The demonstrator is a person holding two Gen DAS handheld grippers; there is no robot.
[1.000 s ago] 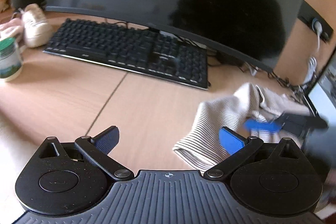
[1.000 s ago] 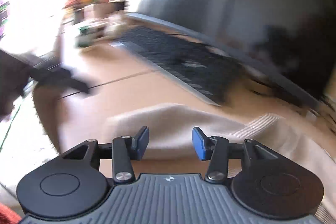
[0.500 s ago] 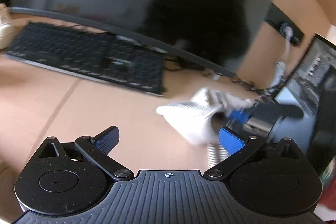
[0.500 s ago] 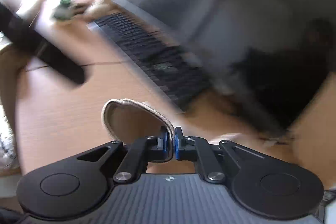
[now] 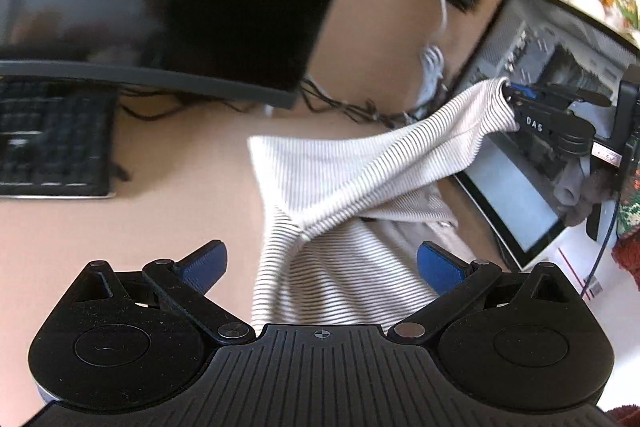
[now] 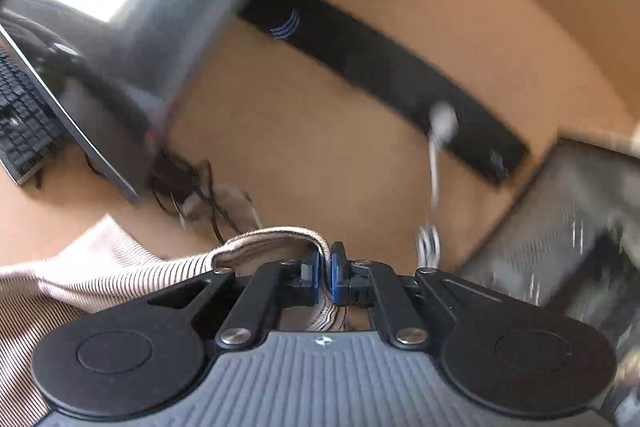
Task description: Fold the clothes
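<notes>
right claw (image 6: 325,277) clamps the striped garment (image 5: 360,179) hem, lifted; left claw (image 5: 322,263) spread apart above it.

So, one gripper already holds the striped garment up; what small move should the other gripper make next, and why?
Probably move the open left gripper forward and close it on the striped garment lying between its fingers. The right gripper pinches only one hem, so the cloth hangs twisted.

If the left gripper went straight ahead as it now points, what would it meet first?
Most likely the striped garment, which lies on the desk right between the open left gripper fingers. Depth is unclear, so it might pass just over the cloth.
</notes>
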